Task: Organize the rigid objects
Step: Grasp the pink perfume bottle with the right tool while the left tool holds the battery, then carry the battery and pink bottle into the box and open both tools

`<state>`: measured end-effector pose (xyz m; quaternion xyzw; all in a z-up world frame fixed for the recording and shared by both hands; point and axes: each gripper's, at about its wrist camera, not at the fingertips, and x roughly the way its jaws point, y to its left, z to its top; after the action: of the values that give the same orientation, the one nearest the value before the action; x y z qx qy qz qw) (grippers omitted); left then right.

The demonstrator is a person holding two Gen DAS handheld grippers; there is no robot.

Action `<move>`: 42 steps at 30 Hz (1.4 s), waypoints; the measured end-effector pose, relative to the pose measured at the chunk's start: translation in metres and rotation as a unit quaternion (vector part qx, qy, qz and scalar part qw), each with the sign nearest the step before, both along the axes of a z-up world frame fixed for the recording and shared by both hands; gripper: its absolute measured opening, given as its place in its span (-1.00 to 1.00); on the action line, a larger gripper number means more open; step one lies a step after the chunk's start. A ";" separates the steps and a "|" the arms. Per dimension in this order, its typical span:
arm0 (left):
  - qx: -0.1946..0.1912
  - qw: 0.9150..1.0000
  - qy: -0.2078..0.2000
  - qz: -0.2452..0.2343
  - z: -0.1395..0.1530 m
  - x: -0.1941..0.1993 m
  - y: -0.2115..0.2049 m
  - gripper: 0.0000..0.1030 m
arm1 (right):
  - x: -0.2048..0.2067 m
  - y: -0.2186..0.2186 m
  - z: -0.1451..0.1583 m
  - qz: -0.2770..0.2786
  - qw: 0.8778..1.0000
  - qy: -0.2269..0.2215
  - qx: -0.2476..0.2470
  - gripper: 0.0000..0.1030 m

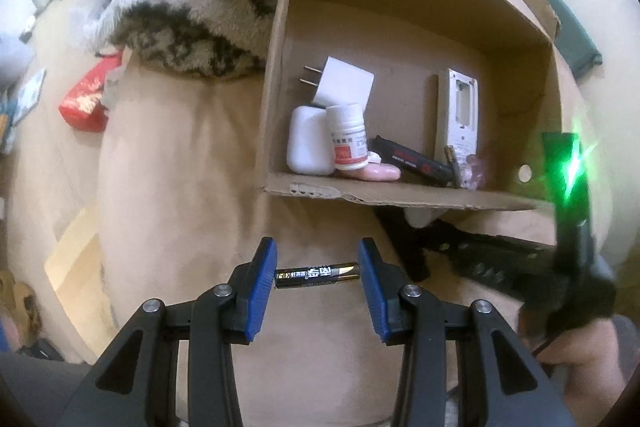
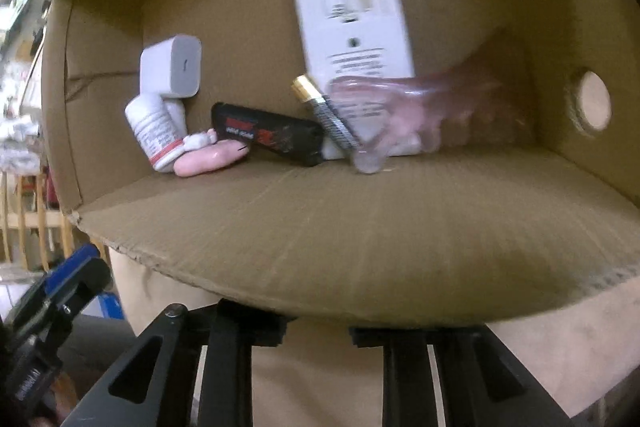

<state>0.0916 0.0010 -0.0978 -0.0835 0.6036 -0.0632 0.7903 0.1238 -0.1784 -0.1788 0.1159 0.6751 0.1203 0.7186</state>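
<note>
While the left gripper [image 1: 317, 259] hangs over the beige cushion [image 1: 180, 187] just in front of the cardboard box [image 1: 276, 67], its blue pads are pinching one AA battery [image 1: 317, 273] end to end, so that one isn't in the box.

The right gripper [image 1: 428, 243] is tucked under the box's front flap. Its fingertips are hidden in both views, so I honestly can't tell if it's spread or squeezed together.

Quick count of what's inside the box, all bunched along the bottom edge:
- 1 white remote [image 2: 352, 7], back side up with its battery bay open
- 1 second battery [image 2: 326, 113], leaning on the remote
- 1 clear pink hair clip [image 2: 384, 115], lying over the remote's lower end
- 1 black stick-shaped thing [image 2: 268, 135], can't tell what it is
- 1 white pill bottle [image 1: 347, 139]
- 1 white rounded case [image 1: 306, 143], touching the bottle
- 1 white plug charger [image 1: 344, 83], behind those two
- 1 small pink and white trinket [image 2: 208, 155]

So that's two batteries in all.
</note>
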 end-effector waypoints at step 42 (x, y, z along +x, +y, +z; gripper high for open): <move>0.089 0.992 -0.093 -0.015 0.037 -0.027 -0.005 -0.26 | -0.095 -0.038 0.116 -0.013 0.987 -0.163 0.006 -0.70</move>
<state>0.0646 -0.0042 -0.0605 0.0026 0.5321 -0.0290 0.8462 0.0292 -0.2164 -0.0627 0.1079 0.5468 0.1325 0.8196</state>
